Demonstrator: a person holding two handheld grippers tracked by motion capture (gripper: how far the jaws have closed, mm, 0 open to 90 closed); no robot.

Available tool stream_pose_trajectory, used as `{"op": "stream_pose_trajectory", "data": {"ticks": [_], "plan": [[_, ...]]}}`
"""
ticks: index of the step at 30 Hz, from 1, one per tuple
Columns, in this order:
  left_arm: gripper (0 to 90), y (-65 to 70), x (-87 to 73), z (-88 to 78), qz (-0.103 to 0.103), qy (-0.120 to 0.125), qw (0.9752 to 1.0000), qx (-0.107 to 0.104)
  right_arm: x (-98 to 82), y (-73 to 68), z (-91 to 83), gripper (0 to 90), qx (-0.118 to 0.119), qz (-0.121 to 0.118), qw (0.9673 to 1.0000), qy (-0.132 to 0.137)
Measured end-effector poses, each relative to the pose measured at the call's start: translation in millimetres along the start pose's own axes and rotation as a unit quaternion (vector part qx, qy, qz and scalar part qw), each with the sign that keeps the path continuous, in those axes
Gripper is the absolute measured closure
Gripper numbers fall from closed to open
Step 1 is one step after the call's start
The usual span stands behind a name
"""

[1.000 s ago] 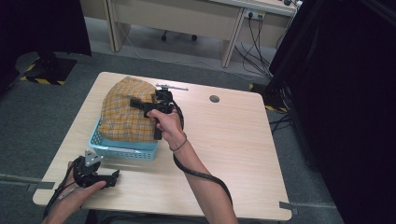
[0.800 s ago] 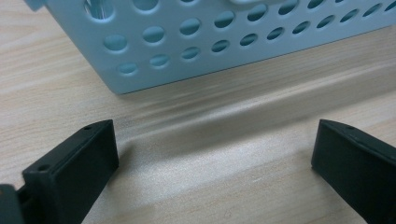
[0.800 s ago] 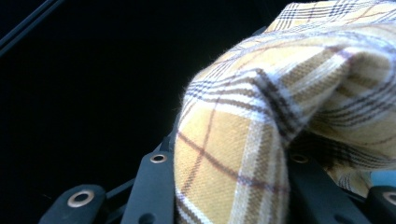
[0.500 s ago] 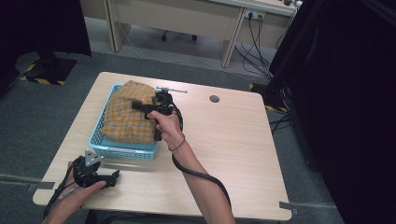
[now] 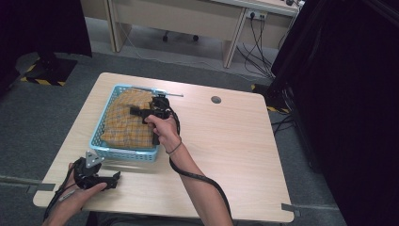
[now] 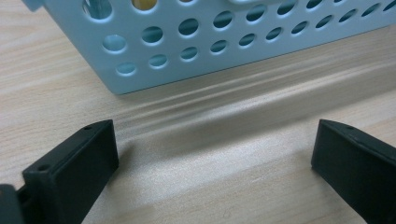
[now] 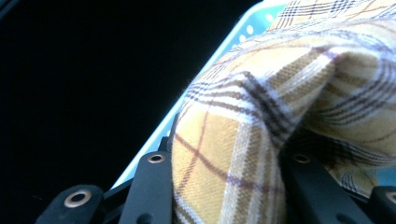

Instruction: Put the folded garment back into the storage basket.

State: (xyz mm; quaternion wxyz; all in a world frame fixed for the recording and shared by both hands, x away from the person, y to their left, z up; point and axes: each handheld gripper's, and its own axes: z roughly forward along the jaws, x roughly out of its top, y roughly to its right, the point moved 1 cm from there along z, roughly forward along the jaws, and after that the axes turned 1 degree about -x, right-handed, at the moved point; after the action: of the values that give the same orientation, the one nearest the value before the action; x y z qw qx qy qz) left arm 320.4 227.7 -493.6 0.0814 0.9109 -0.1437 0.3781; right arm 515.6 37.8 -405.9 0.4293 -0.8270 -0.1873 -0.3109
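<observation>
- The wooden table (image 5: 244,155) has a pale top with rounded corners; a small round cable hole (image 5: 216,100) sits toward its far edge, well apart from everything else on it.
- The light-blue perforated basket (image 5: 123,152) stands on the left half of the table; in the left gripper view its wall of round holes (image 6: 196,44) rises just beyond the jaws.
- The yellow plaid cloth (image 5: 124,123) lies bunched inside the basket, covering most of its floor and keeping within the rim. In the right gripper view a thick fold of the same cloth (image 7: 243,154) is pinched between the two black jaws, with the basket's blue rim behind it.
- The right gripper (image 5: 141,113) is held over the basket's right side, its jaws clamped on that fold of cloth and its cable trailing back along the forearm.
- The left gripper (image 5: 115,178) rests on the table near the front left corner, just in front of the basket without touching it. Its jaws stand wide apart with bare tabletop between them, gripping nothing.
</observation>
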Motion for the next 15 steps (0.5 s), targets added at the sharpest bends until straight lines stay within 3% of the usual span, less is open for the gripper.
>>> {"op": "stream_pose_trajectory", "data": {"ticks": [6,15], "plan": [[0.0,-0.5,0.3,-0.1,0.004,0.001,1.0000,0.004,-4.1,7.7,3.1,67.1,-0.004,0.012,0.9999,-0.003],[0.0,-0.5,0.2,-0.2,0.004,0.001,1.0000,0.003,-3.7,7.0,3.5,64.8,-0.008,0.010,0.9999,-0.006]]}}
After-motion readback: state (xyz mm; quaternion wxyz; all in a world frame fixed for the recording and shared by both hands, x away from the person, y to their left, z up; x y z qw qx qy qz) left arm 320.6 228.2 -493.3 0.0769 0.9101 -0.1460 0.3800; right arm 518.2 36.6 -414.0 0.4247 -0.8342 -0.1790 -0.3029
